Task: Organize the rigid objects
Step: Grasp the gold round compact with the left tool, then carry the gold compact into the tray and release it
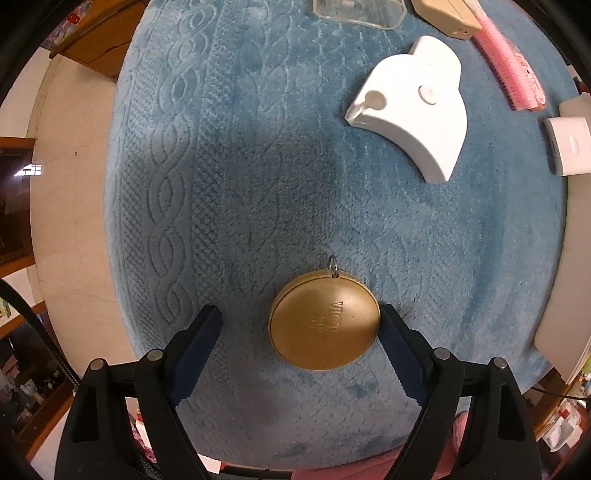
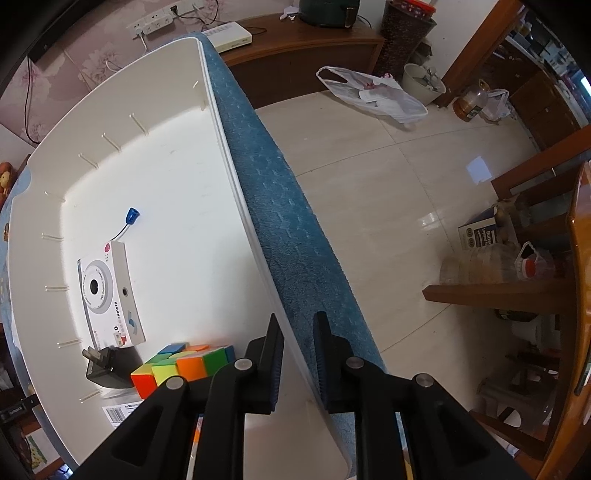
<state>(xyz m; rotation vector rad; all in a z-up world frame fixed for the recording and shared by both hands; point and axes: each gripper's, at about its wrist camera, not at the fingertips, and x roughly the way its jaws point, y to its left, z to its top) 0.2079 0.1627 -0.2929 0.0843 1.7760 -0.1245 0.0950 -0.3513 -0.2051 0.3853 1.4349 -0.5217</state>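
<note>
In the left wrist view a round gold case (image 1: 325, 325) with a small metal ring lies on the blue towel (image 1: 229, 177). My left gripper (image 1: 301, 326) is open, its fingers on either side of the case; the right finger touches its edge, the left one stands apart. A white curved plastic piece (image 1: 410, 110) lies further off. In the right wrist view my right gripper (image 2: 297, 332) is shut on the rim of the white bin (image 2: 229, 173). Inside the bin are a white camera box (image 2: 110, 295), a colour cube (image 2: 181, 363) and a black plug adapter (image 2: 105, 367).
A pink comb (image 1: 509, 66), a beige box (image 1: 447, 14), a clear plastic piece (image 1: 358, 11) and a small white box (image 1: 569, 144) lie at the towel's far and right edges. A blue-tipped cable (image 2: 131, 218) lies in the bin. Tiled floor with a plastic bag (image 2: 373, 92) lies to the right.
</note>
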